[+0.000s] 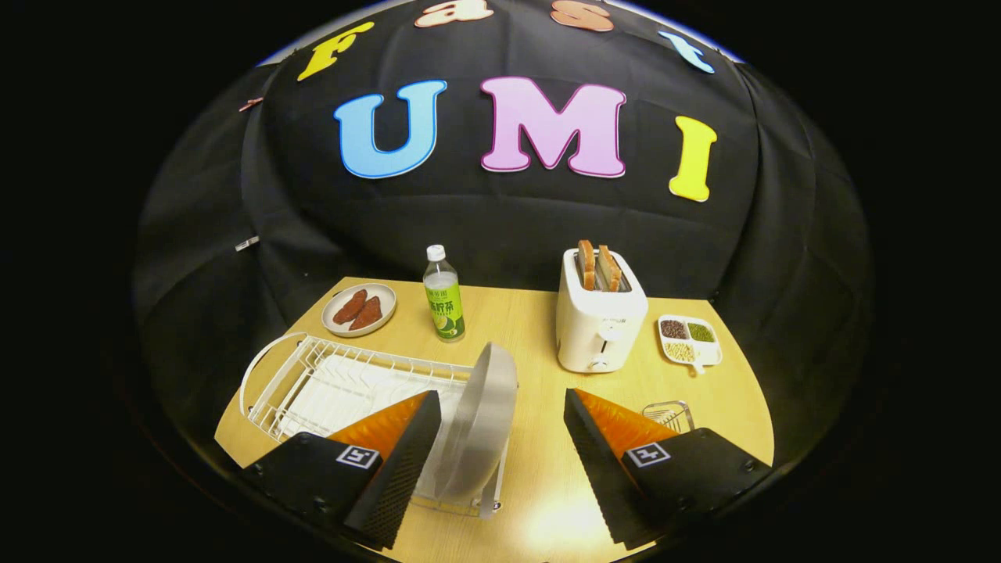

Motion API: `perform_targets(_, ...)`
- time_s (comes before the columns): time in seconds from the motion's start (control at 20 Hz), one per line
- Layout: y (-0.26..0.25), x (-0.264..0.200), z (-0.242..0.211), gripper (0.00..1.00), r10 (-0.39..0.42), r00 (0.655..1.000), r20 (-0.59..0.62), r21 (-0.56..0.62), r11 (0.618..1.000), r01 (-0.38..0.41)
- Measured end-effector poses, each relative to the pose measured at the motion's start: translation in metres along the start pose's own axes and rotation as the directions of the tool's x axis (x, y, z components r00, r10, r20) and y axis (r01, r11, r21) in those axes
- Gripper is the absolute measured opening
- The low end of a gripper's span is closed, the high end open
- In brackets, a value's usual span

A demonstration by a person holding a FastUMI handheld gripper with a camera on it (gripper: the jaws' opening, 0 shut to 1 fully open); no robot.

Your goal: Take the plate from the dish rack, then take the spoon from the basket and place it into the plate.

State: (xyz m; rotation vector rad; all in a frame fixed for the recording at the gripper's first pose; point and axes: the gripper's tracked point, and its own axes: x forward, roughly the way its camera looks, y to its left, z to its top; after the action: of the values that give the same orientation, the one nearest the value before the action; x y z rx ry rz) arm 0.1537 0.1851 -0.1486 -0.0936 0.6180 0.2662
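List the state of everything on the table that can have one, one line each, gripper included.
Gripper: open, nothing held.
Plate: standing on edge in the dish rack, beside the left finger.
Bottle: upright, capped.
Toaster: two bread slices sticking up.
Small plate: holds two brown pieces.
Divided tray: three sections filled.
Wire basket: contents hidden behind the right finger.

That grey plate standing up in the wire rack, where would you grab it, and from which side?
Probably by the upper rim of the plate, coming from above. It stands on edge at the end of the dish rack nearest the toaster, so the thin rim is what two fingers could straddle, one on each face. The hand-held gripper is open, with the plate between its fingers.
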Motion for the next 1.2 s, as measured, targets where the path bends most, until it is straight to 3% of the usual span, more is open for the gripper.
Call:
perform_targets(0.1,0.0,0.012,-0.011,0.95,-0.002,0.998,-0.067,0.026,1.0,0.003)
perform_targets(0.35,0.004,0.03,-0.029,0.66,0.015,0.981,-0.191,0.094,0.996,0.003)
perform_targets(0.5,0.019,0.042,-0.054,0.6,0.093,0.951,-0.294,0.18,0.983,-0.041)
perform_targets(0.65,0.014,0.036,-0.049,0.43,0.083,0.945,-0.317,0.21,0.978,-0.015)
perform_targets(0.85,0.011,0.034,-0.05,0.35,0.026,0.943,-0.333,0.209,0.977,0.047)
perform_targets(1.2,0.013,0.033,-0.028,0.34,-0.077,0.952,-0.296,0.07,0.992,0.102)
